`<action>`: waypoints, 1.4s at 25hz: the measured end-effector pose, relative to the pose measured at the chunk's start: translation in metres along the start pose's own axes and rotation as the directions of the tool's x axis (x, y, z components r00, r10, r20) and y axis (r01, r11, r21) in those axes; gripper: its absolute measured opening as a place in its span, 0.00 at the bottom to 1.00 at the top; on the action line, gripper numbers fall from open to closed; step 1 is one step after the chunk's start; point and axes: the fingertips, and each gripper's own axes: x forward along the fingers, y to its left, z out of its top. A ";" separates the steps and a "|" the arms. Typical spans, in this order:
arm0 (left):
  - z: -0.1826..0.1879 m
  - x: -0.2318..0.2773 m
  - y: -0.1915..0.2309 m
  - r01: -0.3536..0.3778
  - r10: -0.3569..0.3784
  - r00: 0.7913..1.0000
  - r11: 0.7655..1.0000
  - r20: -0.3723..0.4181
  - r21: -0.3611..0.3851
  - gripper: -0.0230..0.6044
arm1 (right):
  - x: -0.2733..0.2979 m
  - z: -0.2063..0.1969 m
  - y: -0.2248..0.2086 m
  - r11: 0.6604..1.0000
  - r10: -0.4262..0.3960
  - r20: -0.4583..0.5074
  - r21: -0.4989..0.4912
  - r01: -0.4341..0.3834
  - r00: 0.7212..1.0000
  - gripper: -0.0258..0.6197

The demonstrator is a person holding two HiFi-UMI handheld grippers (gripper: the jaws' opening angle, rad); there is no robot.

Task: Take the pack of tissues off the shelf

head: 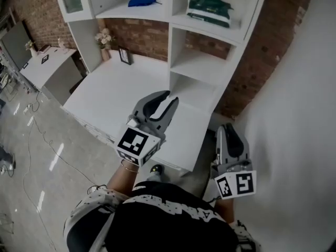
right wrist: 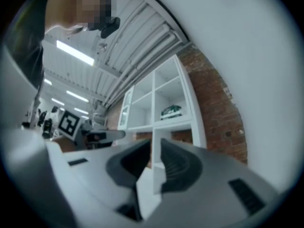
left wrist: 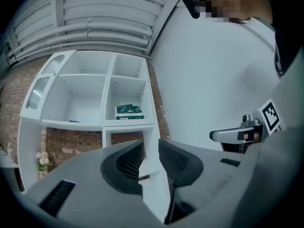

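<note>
The green pack of tissues [head: 209,8] lies in an upper right compartment of the white shelf unit [head: 178,46]; it also shows small and far off as the green pack [left wrist: 129,111] in the left gripper view and as the pack [right wrist: 171,111] in the right gripper view. My left gripper [head: 169,97] hovers over the white desk, well below the pack, open with nothing between its fingers [left wrist: 151,148]. My right gripper [head: 229,127] is lower and to the right, beside the desk's edge, its jaws a little apart and empty [right wrist: 156,146].
A blue object [head: 143,1] lies in the compartment left of the pack. A small picture frame [head: 125,55] and a vase of flowers [head: 104,38] stand at the back of the white desk [head: 115,93]. A white wall [head: 299,114] rises at the right.
</note>
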 end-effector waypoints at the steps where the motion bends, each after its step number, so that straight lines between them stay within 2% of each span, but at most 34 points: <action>1: 0.002 0.011 0.005 0.014 -0.014 1.000 1.000 0.015 0.016 0.23 | 0.005 0.002 -0.005 1.000 -0.021 0.008 -0.013 0.021 1.000 0.14; 4: 0.008 0.042 0.028 0.041 -0.044 0.998 0.998 0.045 0.052 0.27 | 0.023 0.005 -0.015 0.997 -0.070 0.010 -0.042 0.070 0.997 0.15; 11: 0.040 0.107 0.078 0.102 -0.112 0.987 0.991 0.113 0.088 0.30 | 0.069 0.015 -0.020 0.989 -0.116 0.018 -0.086 0.117 0.993 0.16; 14: 0.055 0.131 0.100 0.102 -0.116 0.985 0.989 0.126 0.107 0.30 | 0.085 0.018 -0.018 0.987 -0.123 0.008 -0.103 0.123 0.992 0.17; 17: 0.068 0.158 0.123 0.102 -0.113 0.987 0.990 0.116 0.099 0.33 | 0.100 0.024 -0.018 0.984 -0.127 0.010 -0.122 0.127 0.992 0.17; 21: 0.074 0.191 0.142 0.091 -0.101 0.992 0.986 0.069 0.137 0.36 | 0.120 0.037 -0.027 0.976 -0.145 0.007 -0.161 0.144 0.989 0.17; 26: 0.077 0.221 0.154 0.095 -0.100 0.994 0.988 0.034 0.120 0.37 | 0.143 0.064 -0.039 0.961 -0.165 0.023 -0.220 0.166 0.986 0.20; 35: 0.074 0.262 0.164 0.106 -0.104 0.994 0.990 -0.030 0.093 0.37 | 0.172 0.091 -0.052 0.952 -0.174 0.044 -0.249 0.179 0.984 0.21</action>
